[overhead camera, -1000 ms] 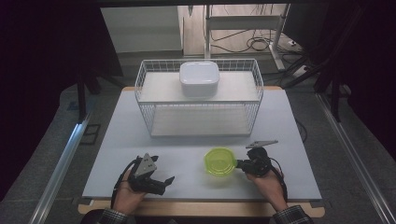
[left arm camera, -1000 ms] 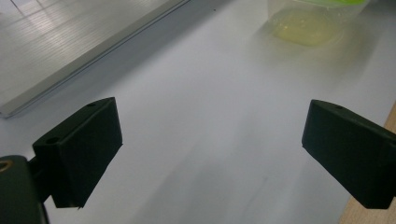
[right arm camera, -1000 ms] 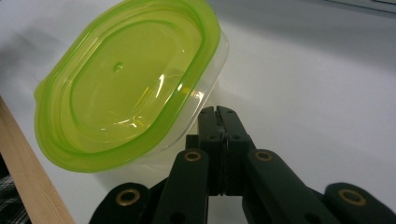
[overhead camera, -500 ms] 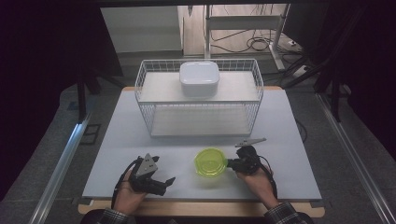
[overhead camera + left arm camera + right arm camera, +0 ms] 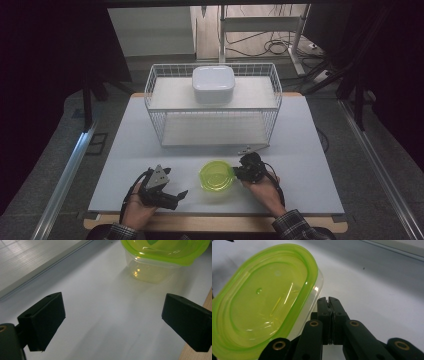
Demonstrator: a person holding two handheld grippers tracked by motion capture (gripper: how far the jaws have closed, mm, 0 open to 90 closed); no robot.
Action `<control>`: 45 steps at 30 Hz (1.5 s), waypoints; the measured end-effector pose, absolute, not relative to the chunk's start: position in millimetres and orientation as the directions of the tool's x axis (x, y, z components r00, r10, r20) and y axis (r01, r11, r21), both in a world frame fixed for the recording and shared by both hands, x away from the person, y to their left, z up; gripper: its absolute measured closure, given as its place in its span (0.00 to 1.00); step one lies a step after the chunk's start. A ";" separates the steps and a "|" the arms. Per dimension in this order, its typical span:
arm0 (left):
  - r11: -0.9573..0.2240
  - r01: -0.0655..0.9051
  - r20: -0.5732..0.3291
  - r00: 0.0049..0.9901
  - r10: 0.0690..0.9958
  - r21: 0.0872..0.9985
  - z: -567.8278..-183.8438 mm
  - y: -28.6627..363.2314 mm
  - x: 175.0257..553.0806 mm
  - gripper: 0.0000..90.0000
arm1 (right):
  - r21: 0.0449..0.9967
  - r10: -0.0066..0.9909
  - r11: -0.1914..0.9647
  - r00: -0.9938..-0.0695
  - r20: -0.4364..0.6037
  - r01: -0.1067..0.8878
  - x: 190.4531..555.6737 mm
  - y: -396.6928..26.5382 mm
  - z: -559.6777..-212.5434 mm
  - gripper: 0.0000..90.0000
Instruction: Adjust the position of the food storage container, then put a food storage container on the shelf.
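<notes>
Two grippers are at work near the front edge of the table (image 5: 310,150). We are pushing the tub (image 5: 216,176), a clear box under a green lid, sideways with our right gripper (image 5: 239,172), whose jaws are clenched on nothing and pressing against the tub's wall just below the lid. Our left gripper (image 5: 176,196) is resting well apart from the tub, jaws spread and empty. We judge the next move calls for a steady shove toward that waiting left gripper without tipping the tub.
</notes>
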State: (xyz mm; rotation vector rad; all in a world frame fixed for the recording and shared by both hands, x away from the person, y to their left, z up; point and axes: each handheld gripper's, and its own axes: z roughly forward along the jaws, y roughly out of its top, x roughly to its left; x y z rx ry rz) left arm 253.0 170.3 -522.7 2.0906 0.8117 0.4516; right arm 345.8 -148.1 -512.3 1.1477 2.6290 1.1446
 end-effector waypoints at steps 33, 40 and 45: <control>-0.432 0.414 0.011 0.712 0.702 0.801 -521.8 182.3 248.2 0.05 | 0.768 0.713 0.429 -0.701 0.036 0.475 327.0 -195.1 -490.7 0.15; -0.438 0.409 0.017 0.715 0.699 0.800 -522.3 181.6 248.0 0.04 | 0.761 0.705 0.436 -0.708 0.044 0.481 325.0 -197.9 -492.5 0.06; -0.441 0.409 0.019 0.716 0.698 0.799 -522.5 181.6 248.0 0.04 | 0.757 0.695 0.435 -0.716 0.061 0.487 321.6 -196.2 -491.1 0.05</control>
